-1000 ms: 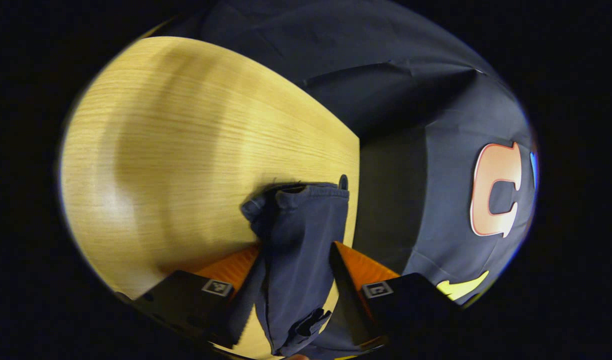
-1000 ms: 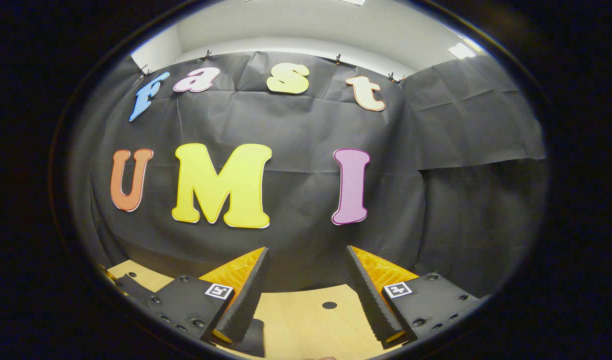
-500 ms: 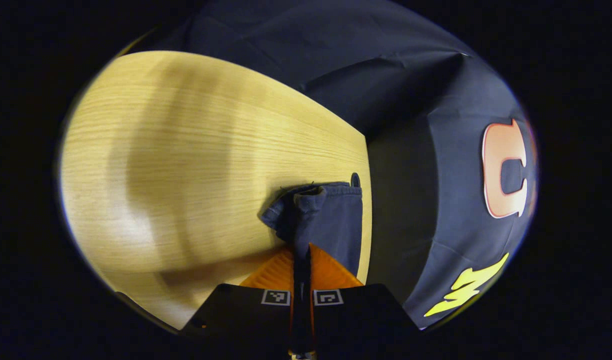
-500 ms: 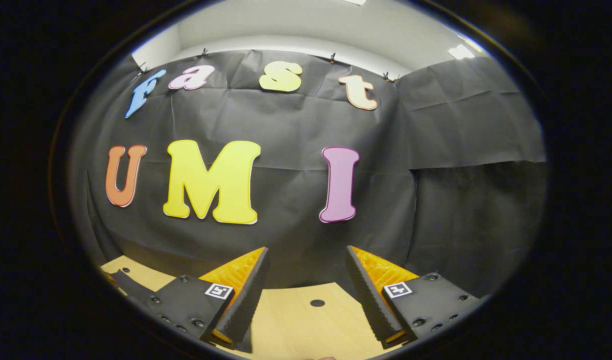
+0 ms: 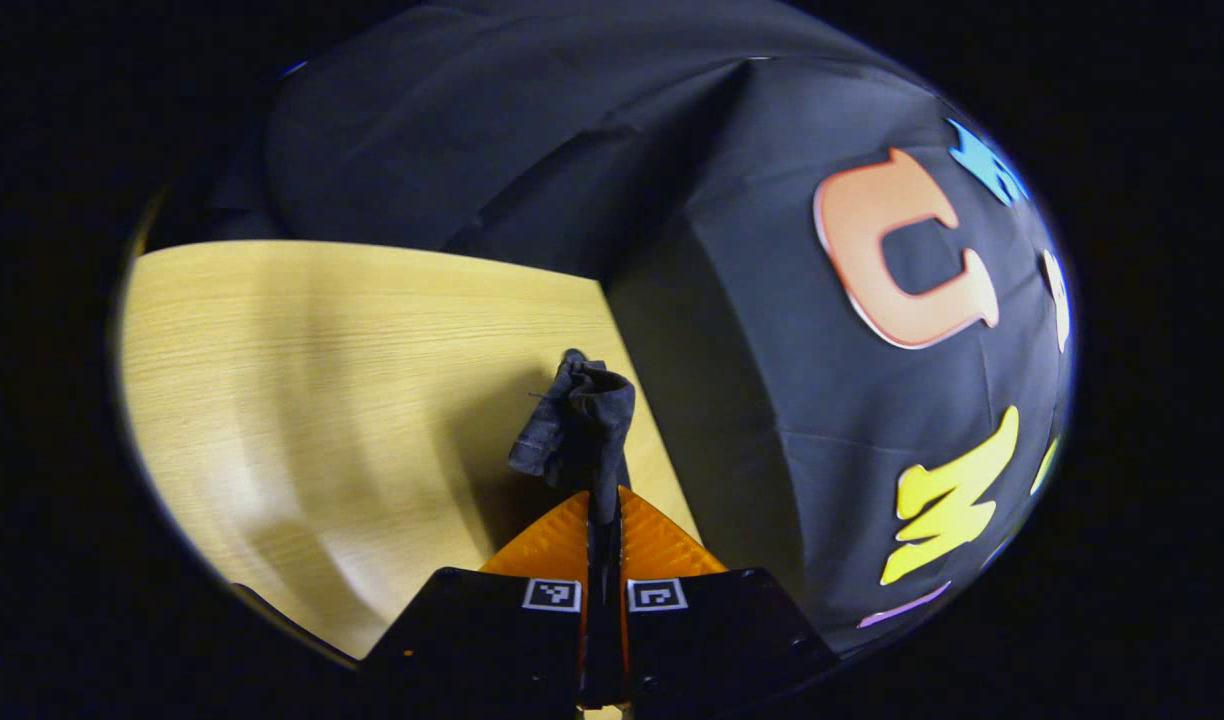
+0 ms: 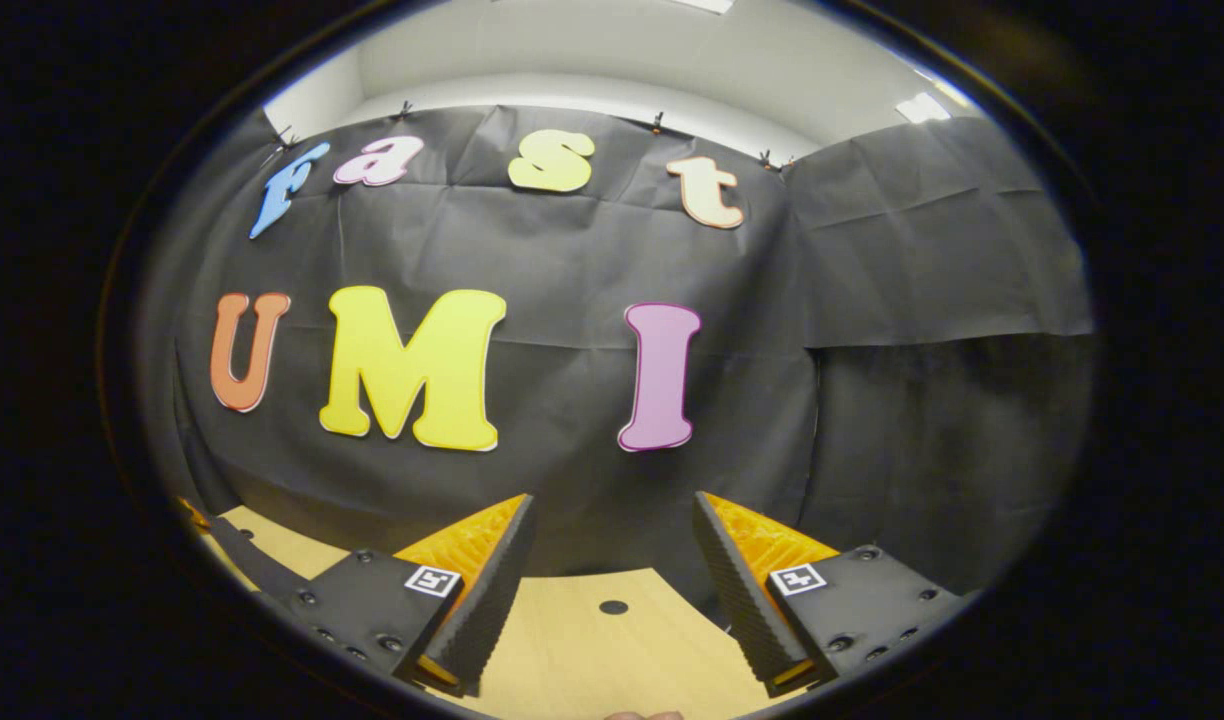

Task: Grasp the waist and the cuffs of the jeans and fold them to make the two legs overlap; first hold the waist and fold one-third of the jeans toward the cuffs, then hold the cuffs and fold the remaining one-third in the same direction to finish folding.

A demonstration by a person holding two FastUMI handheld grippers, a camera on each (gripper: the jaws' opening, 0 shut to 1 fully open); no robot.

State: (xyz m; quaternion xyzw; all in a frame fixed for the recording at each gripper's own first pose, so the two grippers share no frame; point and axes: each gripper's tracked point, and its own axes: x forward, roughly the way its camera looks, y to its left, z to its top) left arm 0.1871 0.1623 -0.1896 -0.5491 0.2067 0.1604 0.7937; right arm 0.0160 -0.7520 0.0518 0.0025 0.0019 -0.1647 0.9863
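My left tool (image 5: 604,505) is closed tight on a bunched end of the jeans (image 5: 577,425); both fingers press the dark cloth between them. The cloth stands up from the fingertips, lifted above the counter (image 5: 302,370), near its far edge by the black wall. I cannot tell if this end is the waist or a cuff; it looks narrow, so I guess a cuff. My right tool (image 6: 612,590) is open, its fingers wide apart with nothing between them, and it points over the counter's far edge toward the wall. I judge that I am at the first step, taking hold to lay one leg over the other. For the next move, I think my right tool must come down to the jeans and grip the other end, so both ends travel together and the cloth does not twist.
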